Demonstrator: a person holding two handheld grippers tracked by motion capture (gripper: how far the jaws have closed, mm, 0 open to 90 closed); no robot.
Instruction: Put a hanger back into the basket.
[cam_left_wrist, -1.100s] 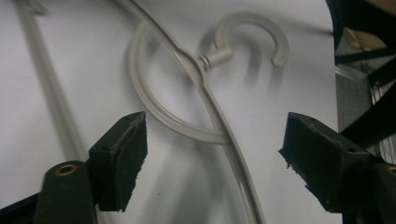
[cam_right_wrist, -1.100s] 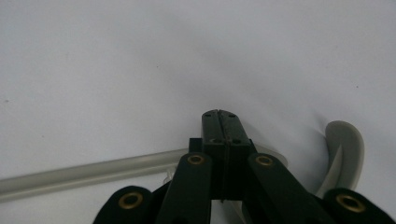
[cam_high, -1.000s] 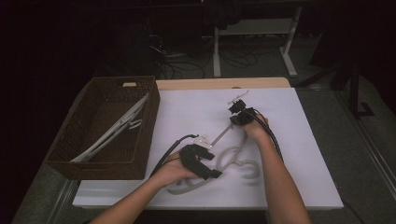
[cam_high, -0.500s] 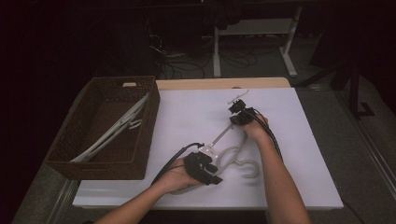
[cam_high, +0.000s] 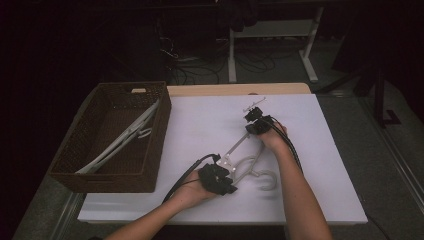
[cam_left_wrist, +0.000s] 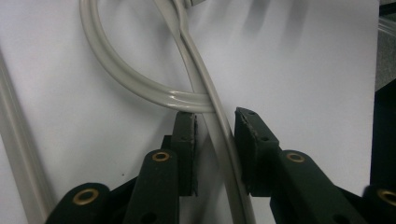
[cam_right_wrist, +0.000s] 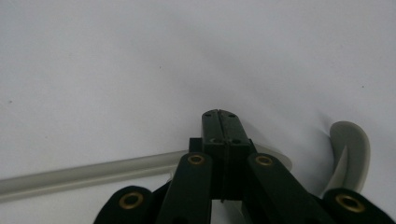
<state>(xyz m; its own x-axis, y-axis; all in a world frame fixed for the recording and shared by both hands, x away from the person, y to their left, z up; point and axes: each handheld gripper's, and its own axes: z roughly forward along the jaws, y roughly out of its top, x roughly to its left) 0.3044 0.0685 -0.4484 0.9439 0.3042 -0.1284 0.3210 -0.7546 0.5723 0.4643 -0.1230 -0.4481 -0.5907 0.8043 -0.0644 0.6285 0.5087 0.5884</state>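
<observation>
A pale grey plastic hanger (cam_high: 265, 181) lies on the white tabletop (cam_high: 200, 115). My left gripper (cam_high: 228, 173) is at its neck. In the left gripper view the hanger's thin stem (cam_left_wrist: 219, 135) runs between the two black pads (cam_left_wrist: 186, 140) just below the loop. The jaws have just been closing around it, and a sliver of gap still shows beside the stem. My right gripper (cam_high: 249, 131) is at the far end of the hanger's arm. Its jaws are pressed together (cam_right_wrist: 219, 113), and the arm (cam_right_wrist: 93, 176) passes underneath them.
A brown wicker basket (cam_high: 100, 175) stands at the table's left and holds white hangers (cam_high: 125, 137). A wooden strip (cam_high: 225, 90) edges the back of the table. Dark floor with cables and desk legs lies beyond.
The left gripper's jaws have drawn in around the hanger's neck, and the left hand has shifted slightly. The right hand and the hanger have stayed put.
</observation>
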